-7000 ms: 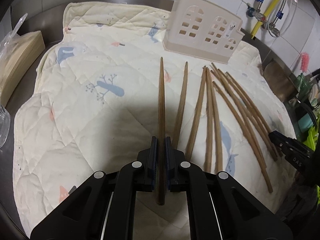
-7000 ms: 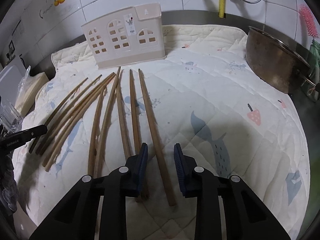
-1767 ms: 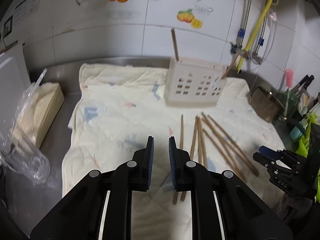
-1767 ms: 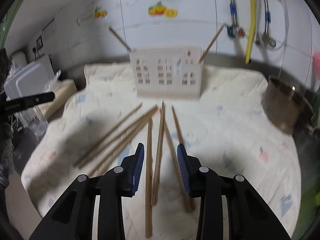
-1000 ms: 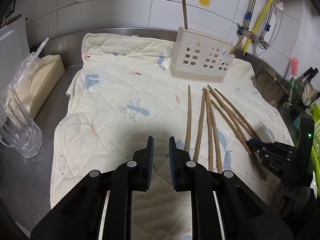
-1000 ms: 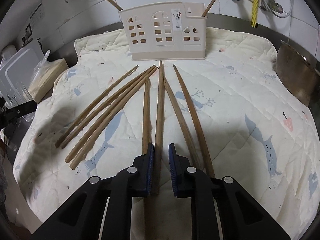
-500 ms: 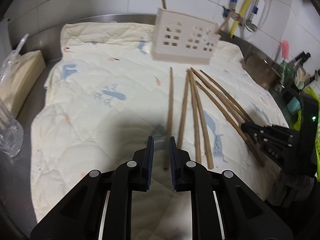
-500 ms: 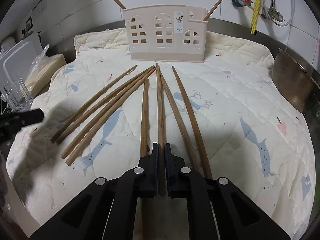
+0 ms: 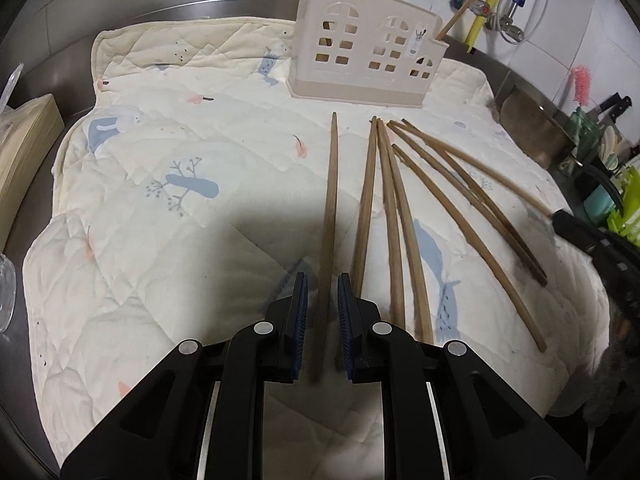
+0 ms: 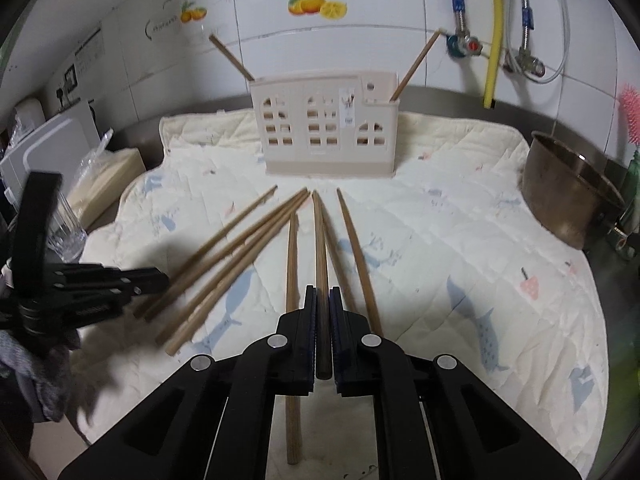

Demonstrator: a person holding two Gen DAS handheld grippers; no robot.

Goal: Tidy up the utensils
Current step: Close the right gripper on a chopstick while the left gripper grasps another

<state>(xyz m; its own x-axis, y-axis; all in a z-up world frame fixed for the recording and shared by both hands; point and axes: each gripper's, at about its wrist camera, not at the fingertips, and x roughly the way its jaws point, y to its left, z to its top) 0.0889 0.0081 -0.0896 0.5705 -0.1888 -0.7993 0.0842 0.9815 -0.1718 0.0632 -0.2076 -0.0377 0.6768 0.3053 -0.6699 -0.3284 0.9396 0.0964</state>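
Several brown chopsticks (image 9: 394,220) lie fanned on a quilted cloth (image 9: 160,160) in front of a cream holder (image 9: 360,64) with window cut-outs. Two chopsticks (image 10: 232,58) lean in the holder (image 10: 324,132), one at each end. My left gripper (image 9: 322,280) is low over the cloth, its jaws a little apart on either side of the leftmost chopstick (image 9: 330,200), with a gap at both pads. My right gripper (image 10: 323,290) is shut on one chopstick (image 10: 319,232), which points at the holder above the others (image 10: 240,248). Each gripper appears at the edge of the other's view.
A metal pot (image 10: 568,188) stands off the cloth's right edge beside a pink brush (image 10: 630,112). On the left are a glass (image 10: 66,232) and a bagged pale stack (image 9: 20,148). Pipes and a yellow hose (image 10: 494,20) run down the tiled wall behind.
My left gripper came down and forward until its jaws straddle the leftmost chopstick. My right gripper closed on a middle chopstick and lifted it, so the view now looks higher at the wall.
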